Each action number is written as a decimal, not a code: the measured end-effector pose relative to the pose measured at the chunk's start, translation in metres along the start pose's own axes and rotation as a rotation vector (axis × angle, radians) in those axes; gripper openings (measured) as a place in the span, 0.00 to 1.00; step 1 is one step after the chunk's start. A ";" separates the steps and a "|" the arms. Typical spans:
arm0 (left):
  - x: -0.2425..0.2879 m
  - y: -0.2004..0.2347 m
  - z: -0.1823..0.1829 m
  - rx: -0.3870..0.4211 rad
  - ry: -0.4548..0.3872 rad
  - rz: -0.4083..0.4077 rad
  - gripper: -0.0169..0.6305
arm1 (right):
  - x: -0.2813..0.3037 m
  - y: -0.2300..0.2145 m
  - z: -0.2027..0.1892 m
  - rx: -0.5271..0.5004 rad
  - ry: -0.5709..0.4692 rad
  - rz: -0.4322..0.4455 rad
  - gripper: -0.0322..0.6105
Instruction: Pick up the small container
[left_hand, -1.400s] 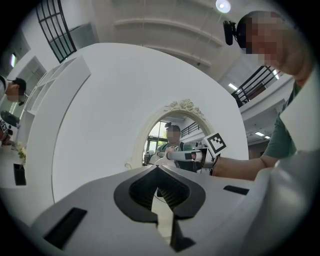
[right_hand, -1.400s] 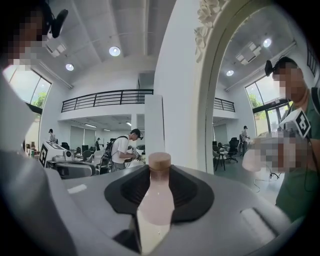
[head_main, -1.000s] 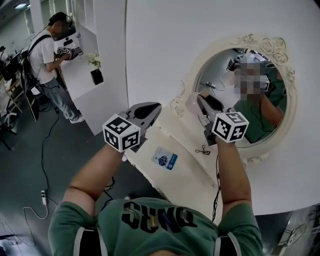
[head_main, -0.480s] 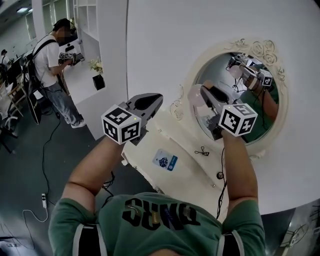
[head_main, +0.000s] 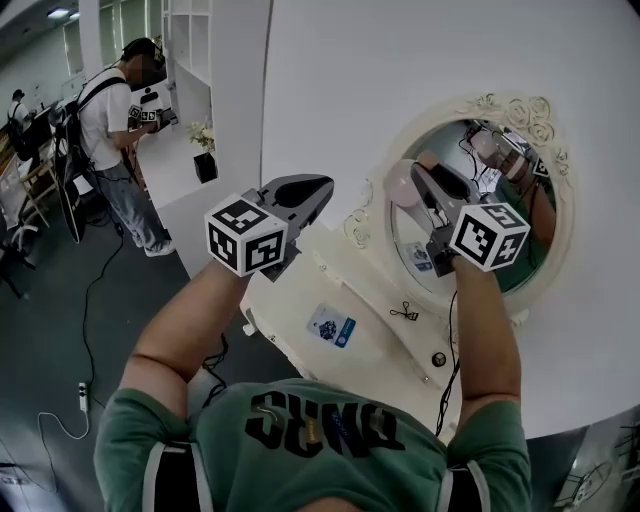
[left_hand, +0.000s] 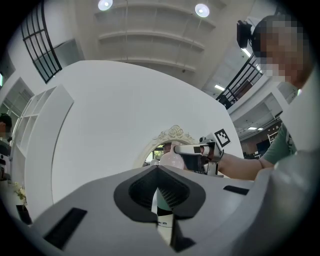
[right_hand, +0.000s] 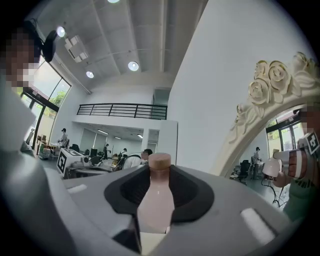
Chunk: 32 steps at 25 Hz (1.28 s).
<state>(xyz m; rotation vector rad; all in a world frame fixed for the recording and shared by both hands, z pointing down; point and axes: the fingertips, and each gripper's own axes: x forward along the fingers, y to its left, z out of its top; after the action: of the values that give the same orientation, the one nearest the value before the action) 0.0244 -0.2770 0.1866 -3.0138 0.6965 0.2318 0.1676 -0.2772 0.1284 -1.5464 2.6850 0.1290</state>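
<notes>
Head view: both arms raised in front of a white wall with an oval mirror (head_main: 520, 215) in an ornate cream frame. Left hand-held gripper (head_main: 318, 188) is left of the mirror, jaws together, nothing in them. Right hand-held gripper (head_main: 418, 178) is in front of the glass, clamped on the small container (head_main: 398, 186), a pale pink bottle, held up clear of the white bench (head_main: 375, 345) below. On the bench lie a blue-and-white card (head_main: 331, 326) and a small black item (head_main: 405, 314). Far left, another person (head_main: 112, 120) stands at a white counter, near a potted plant (head_main: 205, 160).

Left gripper view: left hand-held gripper (left_hand: 157, 169) has its black pads meeting at the tips, empty. Beyond it, the right hand-held gripper (left_hand: 192, 149) holds the small container (left_hand: 172, 159) in front of the mirror frame (left_hand: 175, 132).

Right gripper view: right hand-held gripper (right_hand: 160, 172) is closed partway onto the small container (right_hand: 156, 200), pads pressing both sides. The bottle stands upright, its tan cap (right_hand: 160, 161) just above the jaws. Rose-carved mirror frame (right_hand: 267, 80) at right.
</notes>
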 end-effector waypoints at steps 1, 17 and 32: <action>-0.001 0.001 0.003 -0.001 -0.003 0.000 0.03 | 0.000 0.001 0.003 -0.003 -0.004 0.004 0.25; -0.002 0.003 0.015 0.020 -0.007 0.004 0.03 | 0.000 0.003 0.011 -0.015 -0.020 0.011 0.25; -0.006 0.003 0.017 0.021 -0.006 0.005 0.03 | -0.002 0.002 0.008 -0.018 -0.019 -0.003 0.25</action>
<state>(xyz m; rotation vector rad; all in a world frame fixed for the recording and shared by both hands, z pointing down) 0.0157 -0.2760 0.1702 -2.9905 0.7011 0.2313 0.1666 -0.2741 0.1207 -1.5455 2.6739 0.1672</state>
